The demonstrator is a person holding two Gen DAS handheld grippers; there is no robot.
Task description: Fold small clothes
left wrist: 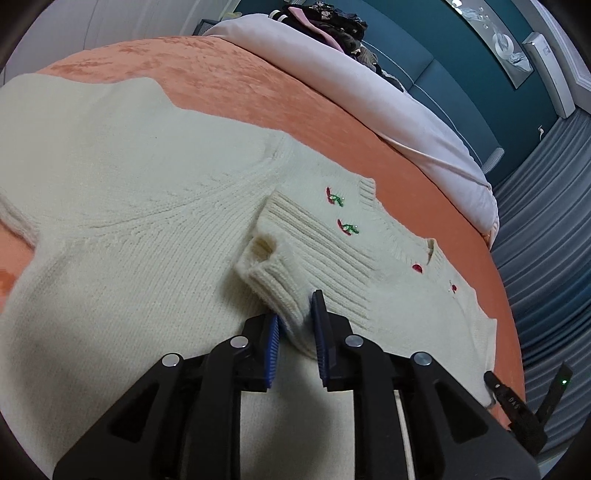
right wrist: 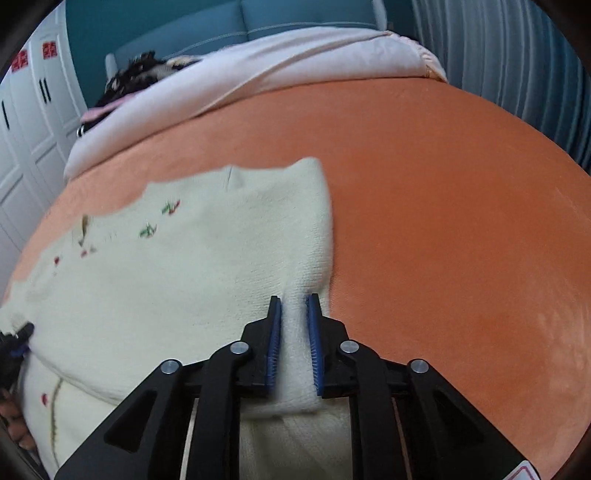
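**Both grippers on the sweater, mid-fold**

On the bed (right wrist: 461,221), over its orange cover, we have a cream knit sweater (left wrist: 129,240) lying flat, its embroidered neckline toward the pillows. Our left hand-held gripper (left wrist: 295,332) is clenched on the ribbed cuff (left wrist: 280,273) of a sleeve that lies folded across the body of the sweater; the knit bunches between the blue pads (left wrist: 319,332). Our right hand-held gripper (right wrist: 293,332) is closed on the sweater's right side edge, with a ridge of fabric pinched between its fingers.

The relation that matters: the sweater spreads forward and to the left of the right hand-held gripper, its long axis running from the neckline near the pillows down toward us. The bare orange cover lies to the right. We judge that the coming move carries this pinched edge leftward, across that axis, so the right hand is the nearer one for that side. The left hand sits over the middle, where the cuff already rests.

The right wrist view is blurred, so we cannot tell how many layers that gripper holds. A pile of dark clothes (left wrist: 332,22) waits near the headboard.
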